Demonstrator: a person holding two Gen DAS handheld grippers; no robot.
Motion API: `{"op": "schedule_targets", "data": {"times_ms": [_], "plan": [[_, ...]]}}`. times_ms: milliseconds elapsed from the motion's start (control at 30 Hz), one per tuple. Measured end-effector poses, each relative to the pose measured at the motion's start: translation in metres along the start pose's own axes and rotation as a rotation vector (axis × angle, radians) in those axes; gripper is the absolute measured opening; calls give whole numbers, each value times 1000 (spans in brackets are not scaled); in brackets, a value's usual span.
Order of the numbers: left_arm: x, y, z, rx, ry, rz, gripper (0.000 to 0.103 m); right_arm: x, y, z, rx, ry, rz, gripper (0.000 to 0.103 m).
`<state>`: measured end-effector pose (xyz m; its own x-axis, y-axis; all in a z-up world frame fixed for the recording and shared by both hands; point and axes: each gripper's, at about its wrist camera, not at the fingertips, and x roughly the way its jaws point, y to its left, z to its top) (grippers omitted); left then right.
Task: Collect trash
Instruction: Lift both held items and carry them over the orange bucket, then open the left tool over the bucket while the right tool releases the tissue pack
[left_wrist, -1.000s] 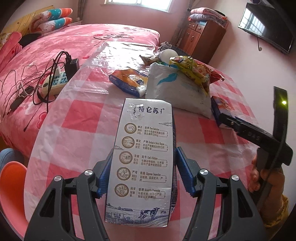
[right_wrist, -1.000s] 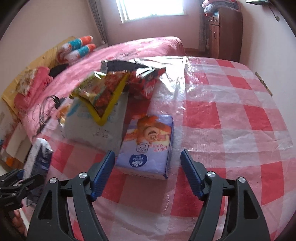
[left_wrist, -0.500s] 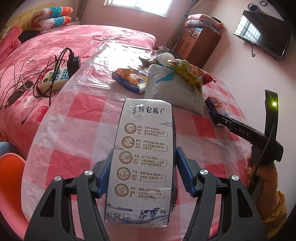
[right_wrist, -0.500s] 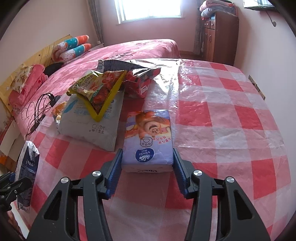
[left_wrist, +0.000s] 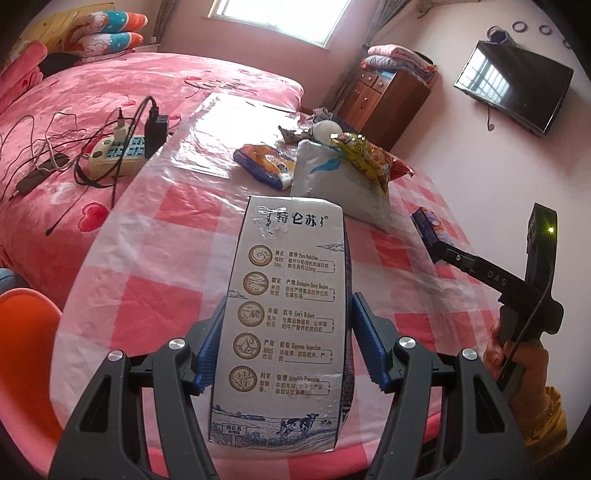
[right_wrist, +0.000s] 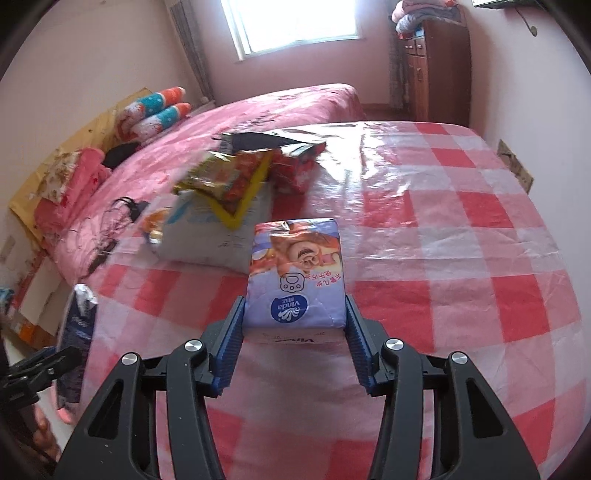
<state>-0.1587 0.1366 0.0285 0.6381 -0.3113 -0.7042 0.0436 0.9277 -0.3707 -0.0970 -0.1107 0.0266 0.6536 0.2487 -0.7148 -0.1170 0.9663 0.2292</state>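
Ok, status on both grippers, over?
Left gripper shut on milk carton. Right gripper shut on tissue pack. Path clear.

Pale pink walls close in this bedroom, and daylight pours through a window behind a wide bed spread with a pink floral cover. Bright striped pillows are stacked at its head, and a dark wooden cabinet with folded blankets on top stands in the corner. A flat television hangs on the wall, and an orange chair sits by the counter with its red-and-white checked cover.
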Motion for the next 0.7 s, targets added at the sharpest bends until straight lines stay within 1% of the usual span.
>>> {"op": "schedule_targets", "data": {"times_ms": [67, 133, 200, 333, 467, 533, 700], "plan": [[-7, 5, -1, -7, -14, -1, 64, -1, 8, 0, 0, 10, 38, 52], [-15, 11, -4, -17, -22, -2, 64, -2, 20, -2, 0, 27, 98, 52], [-25, 18, -6, -28, -40, 4, 64, 0, 37, -3, -8, 52, 159, 52], [-45, 37, -10, -60, -70, 24, 64, 4, 78, -7, -52, 99, 253, 52], [-69, 64, -17, -106, -103, 75, 64, 9, 130, -14, -137, 156, 344, 52], [-78, 77, -21, -130, -113, 99, 64, 11, 154, -17, -183, 180, 379, 52], [-102, 121, -38, -216, -133, 186, 64, 14, 216, -30, -306, 228, 451, 52]]}}
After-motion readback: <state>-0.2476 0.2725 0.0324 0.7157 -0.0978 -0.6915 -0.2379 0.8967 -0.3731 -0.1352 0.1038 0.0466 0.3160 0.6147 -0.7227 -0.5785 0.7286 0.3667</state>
